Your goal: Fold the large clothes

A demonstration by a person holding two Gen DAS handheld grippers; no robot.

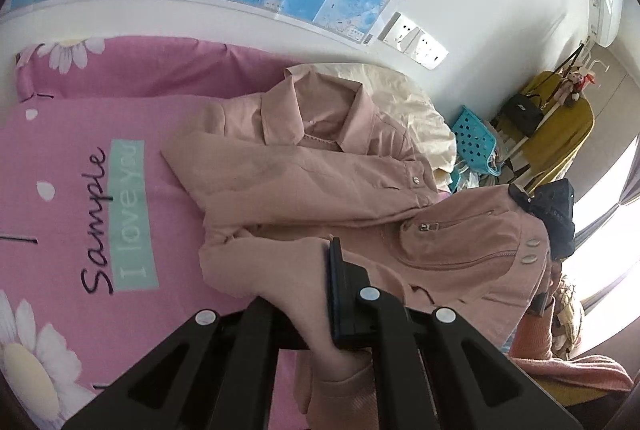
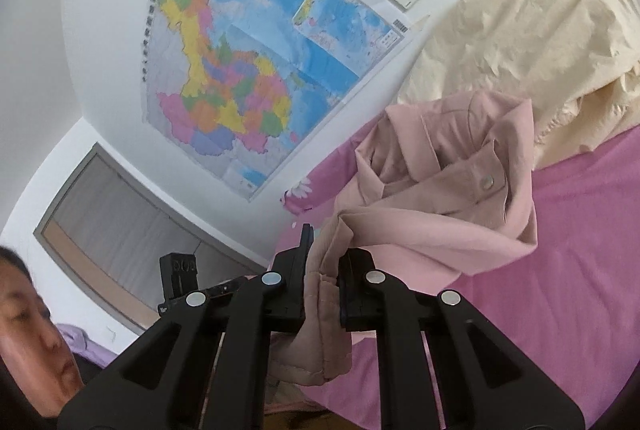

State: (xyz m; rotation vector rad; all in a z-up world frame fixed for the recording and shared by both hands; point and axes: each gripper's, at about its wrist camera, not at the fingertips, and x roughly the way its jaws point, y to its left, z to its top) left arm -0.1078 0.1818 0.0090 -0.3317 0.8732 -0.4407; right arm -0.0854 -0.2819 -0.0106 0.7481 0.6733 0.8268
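The left gripper (image 1: 320, 294) has its jaws clenched on the hem of the pink jacket (image 1: 320, 170), and the right gripper (image 2: 324, 270) pinches another edge of it. The jacket hangs lifted between them, its collar end resting on the pink bed (image 1: 80, 150) beside a cream garment (image 2: 520, 50).

Each claw is matte black plastic: the left claw (image 1: 320, 270) and right claw (image 2: 324, 262) have flat finger plates on angular linkage arms with triangular cut-outs, pinned by round silver screws (image 2: 272, 278). Beyond the left claw shows a coral knit sleeve (image 1: 560, 362)
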